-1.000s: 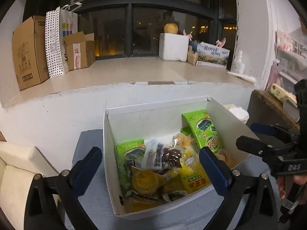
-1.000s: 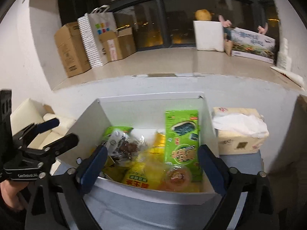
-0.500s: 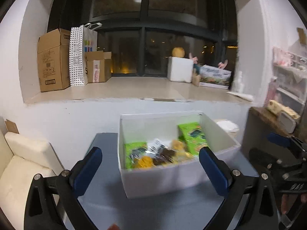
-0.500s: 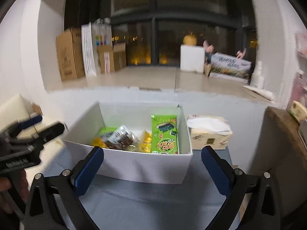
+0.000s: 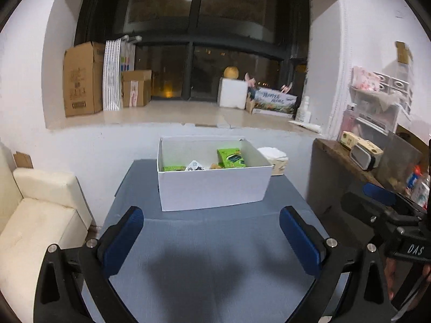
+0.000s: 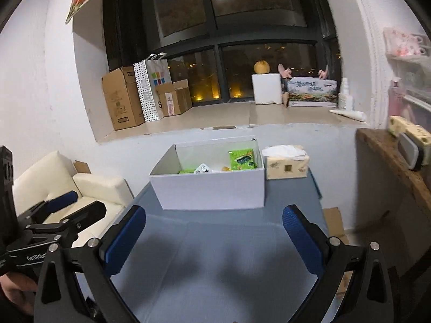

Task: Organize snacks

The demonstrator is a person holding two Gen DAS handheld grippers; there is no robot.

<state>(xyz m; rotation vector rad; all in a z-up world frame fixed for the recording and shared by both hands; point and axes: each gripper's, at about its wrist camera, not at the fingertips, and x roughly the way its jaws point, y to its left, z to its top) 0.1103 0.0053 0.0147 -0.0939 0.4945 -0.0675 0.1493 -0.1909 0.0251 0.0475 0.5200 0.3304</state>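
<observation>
Both tools hung with their blue-padded fingers spread wide and nothing between them. Seen from its own camera, the left tool (image 5: 211,241) sat low over the grey-blue cloth-covered surface (image 5: 215,242), and the right tool (image 6: 214,238) did the same in its view, each casting a soft shadow on the cloth beneath it.

Straight ahead of both tools, well apart from the fingertips, stood the open white cardboard box (image 5: 212,188) near the far edge of the surface. Inside it lay the snacks: a bright green seaweed packet (image 5: 231,158) leaning toward the right wall, a flatter green packet (image 5: 173,168) at the left, and a clear wrapped sweet (image 5: 195,165) between them, with something yellowish beside it that was too small to make out.

Just right of the box, touching or nearly touching its wall, rested a pale yellow tissue box (image 6: 287,162) with white tissue bunched on top.

Off to the left tool's left stood a cream padded armchair (image 5: 40,215). Beyond the box, a deep window ledge carried brown cardboard cartons (image 6: 122,98) and a dotted white paper bag (image 6: 149,91).
</observation>
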